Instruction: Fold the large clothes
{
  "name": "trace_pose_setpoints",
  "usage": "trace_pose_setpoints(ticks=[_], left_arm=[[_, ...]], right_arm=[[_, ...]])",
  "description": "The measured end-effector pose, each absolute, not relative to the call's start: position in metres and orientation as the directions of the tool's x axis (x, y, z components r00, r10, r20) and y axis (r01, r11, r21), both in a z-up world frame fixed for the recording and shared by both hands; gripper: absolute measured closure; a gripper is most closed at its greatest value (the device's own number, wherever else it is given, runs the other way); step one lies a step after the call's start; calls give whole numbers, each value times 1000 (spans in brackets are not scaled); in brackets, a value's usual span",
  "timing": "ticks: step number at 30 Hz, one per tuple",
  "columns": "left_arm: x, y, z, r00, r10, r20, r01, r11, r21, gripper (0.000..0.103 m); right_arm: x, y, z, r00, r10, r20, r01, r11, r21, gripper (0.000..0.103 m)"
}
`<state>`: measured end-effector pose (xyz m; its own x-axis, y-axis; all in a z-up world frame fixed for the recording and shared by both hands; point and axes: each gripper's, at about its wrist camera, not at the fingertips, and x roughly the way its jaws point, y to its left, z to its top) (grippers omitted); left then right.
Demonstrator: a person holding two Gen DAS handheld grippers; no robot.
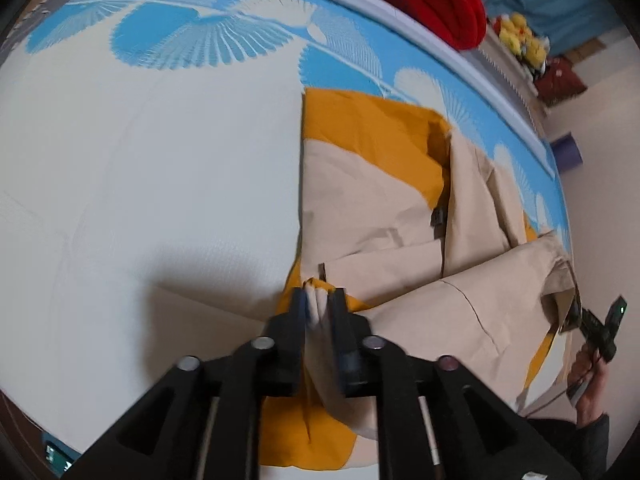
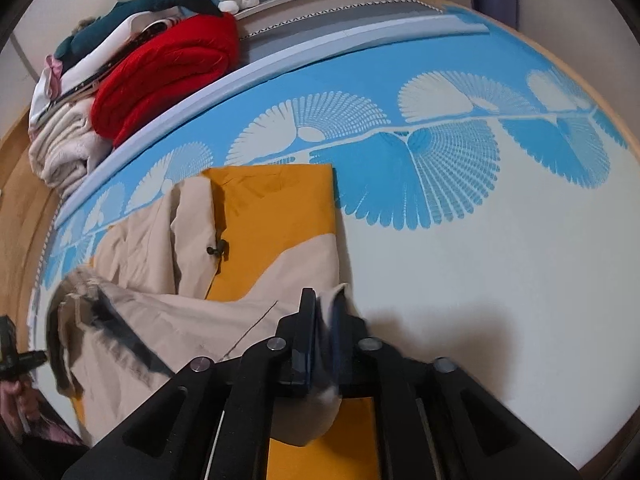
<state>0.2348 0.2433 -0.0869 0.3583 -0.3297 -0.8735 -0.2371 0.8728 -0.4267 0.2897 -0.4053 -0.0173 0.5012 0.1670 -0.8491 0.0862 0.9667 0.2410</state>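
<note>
A beige and mustard-yellow jacket (image 1: 376,208) lies partly folded on the bed; it also shows in the right wrist view (image 2: 276,216). My left gripper (image 1: 318,294) is shut on a bunched edge of the jacket near its lower corner. My right gripper (image 2: 324,300) is shut on another beige edge of the same jacket. In the left wrist view the right gripper (image 1: 600,328) shows at the far right beside the jacket's cuff. In the right wrist view the left gripper (image 2: 20,356) shows at the far left edge.
The bed sheet (image 1: 160,184) is white with blue fan patterns (image 2: 440,152). A red blanket (image 2: 160,68), a folded cream blanket (image 2: 64,148) and a shark plush (image 2: 160,0) sit at the bed's head. Yellow plush toys (image 1: 524,40) stand on a shelf.
</note>
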Motion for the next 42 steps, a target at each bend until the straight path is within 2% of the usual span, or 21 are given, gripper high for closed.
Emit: trace_pose_setpoints(ticks=[1, 4, 6, 7, 8, 11, 14, 19, 22, 25, 30, 31, 33, 34, 35, 36, 38, 39, 42], left_arm=[[227, 245, -82, 389, -307, -869, -239, 877, -417, 75], [214, 251, -77, 433, -272, -859, -254, 878, -406, 64], [212, 252, -76, 439, -261, -860, -259, 879, -400, 58], [211, 253, -76, 438, -247, -864, -262, 885, -385, 54], [211, 253, -78, 433, -241, -869, -262, 888, -377, 52], [215, 255, -86, 400, -229, -888, -277, 893, -355, 49], [219, 254, -98, 331, -191, -924, -278, 916, -289, 46], [217, 245, -126, 151, -108, -983, -226, 964, -141, 46], [221, 225, -109, 228, -150, -962, -100, 979, -177, 46], [226, 212, -97, 290, -194, -937, -42, 976, -215, 46], [245, 202, -92, 370, -114, -922, -32, 990, -135, 46], [248, 204, -92, 381, -116, -917, -37, 989, -140, 46], [257, 209, -93, 395, -129, -910, -61, 984, -166, 46], [262, 213, -93, 401, -138, -905, -75, 980, -183, 49], [264, 213, -91, 408, -142, -902, -82, 978, -191, 51], [268, 215, -90, 419, -147, -896, -88, 976, -202, 59], [271, 218, -90, 429, -172, -887, -97, 967, -234, 82], [274, 218, -91, 425, -196, -884, -95, 961, -259, 102], [280, 221, -81, 478, -147, -866, -117, 966, -229, 102]], right_arm=[[287, -408, -16, 508, 172, -844, 94, 963, 253, 88], [271, -425, -8, 556, 167, -814, 143, 946, 292, 83], [266, -436, -7, 564, 158, -810, 177, 936, 305, 74], [264, -438, -7, 565, 155, -811, 178, 936, 303, 65], [263, -439, -8, 560, 150, -815, 176, 939, 294, 59], [264, -440, -18, 520, 168, -838, 160, 944, 288, 54], [274, -437, -44, 414, 219, -884, 150, 941, 303, 53], [285, -422, -76, 288, 201, -936, 110, 964, 241, 53], [289, -416, -84, 261, 185, -948, 90, 973, 214, 53], [294, -414, -84, 266, 169, -949, 89, 976, 199, 53], [300, -409, -84, 280, 159, -947, 95, 977, 192, 53], [301, -408, -84, 285, 153, -946, 94, 978, 187, 54], [302, -407, -79, 311, 136, -941, 91, 981, 172, 71], [301, -407, -75, 322, 132, -937, 87, 982, 168, 88], [301, -407, -72, 335, 127, -934, 87, 982, 165, 92], [301, -409, -66, 359, 124, -925, 94, 981, 168, 94], [303, -412, -56, 402, 135, -906, 103, 976, 191, 97], [303, -413, -51, 422, 143, -895, 104, 973, 204, 98], [305, -409, -29, 519, 157, -840, 72, 971, 226, 99]])
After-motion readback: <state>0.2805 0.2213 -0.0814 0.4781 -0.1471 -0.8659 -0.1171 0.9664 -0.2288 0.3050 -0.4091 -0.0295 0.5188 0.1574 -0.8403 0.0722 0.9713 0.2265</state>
